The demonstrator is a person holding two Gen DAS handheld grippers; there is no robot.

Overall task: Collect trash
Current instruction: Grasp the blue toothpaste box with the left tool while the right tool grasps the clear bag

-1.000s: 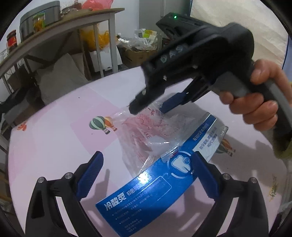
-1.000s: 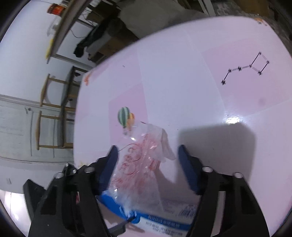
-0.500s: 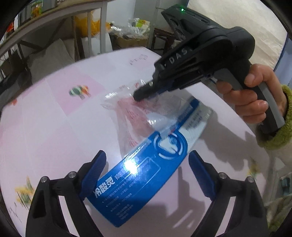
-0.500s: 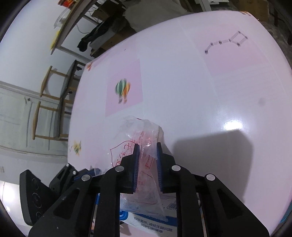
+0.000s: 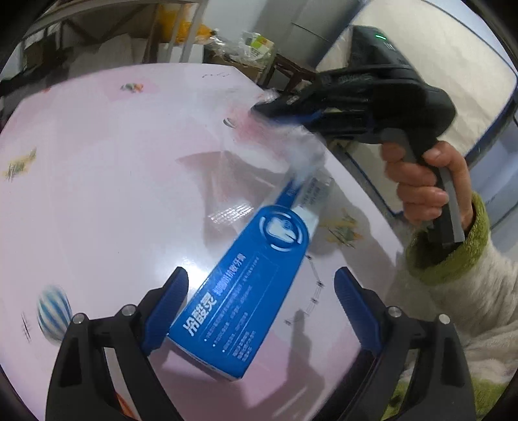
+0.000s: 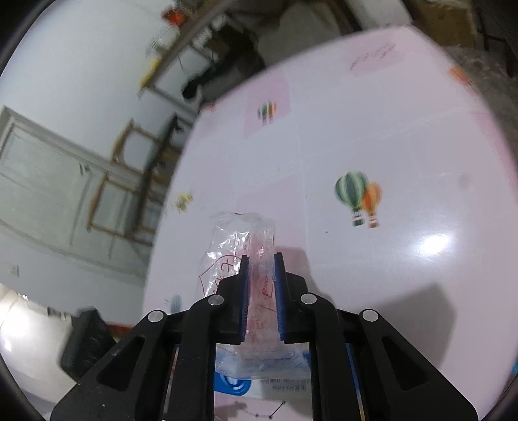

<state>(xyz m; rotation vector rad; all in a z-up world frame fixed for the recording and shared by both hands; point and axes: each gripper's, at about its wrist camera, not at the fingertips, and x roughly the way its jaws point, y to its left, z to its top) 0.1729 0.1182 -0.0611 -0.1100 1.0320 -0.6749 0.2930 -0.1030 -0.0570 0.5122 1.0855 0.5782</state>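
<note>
A blue toothpaste box (image 5: 239, 291) lies flat on the pink table (image 5: 97, 181). My left gripper (image 5: 262, 307) hangs open over it, one finger on each side of the box's near end and neither touching it. My right gripper (image 6: 261, 278) is still closing on a crumpled clear plastic bag (image 6: 239, 236) with red print, and the pads squeeze it. In the left wrist view the right gripper (image 5: 281, 107) holds the blurred bag (image 5: 275, 149) lifted above the far end of the box. The box (image 6: 233, 385) shows below the right fingers.
Balloon stickers (image 6: 356, 197) dot the table. Beyond its far edge stand a shelf (image 5: 97, 19) and cardboard boxes with bags (image 5: 246, 45). A large white panel (image 5: 453, 64) leans at the right. A hand in a green-cuffed sleeve (image 5: 430, 181) holds the right gripper.
My right gripper has shut on the plastic bag and raised it off the box. My left gripper has swung around, and the box now runs lengthwise between its fingers.
</note>
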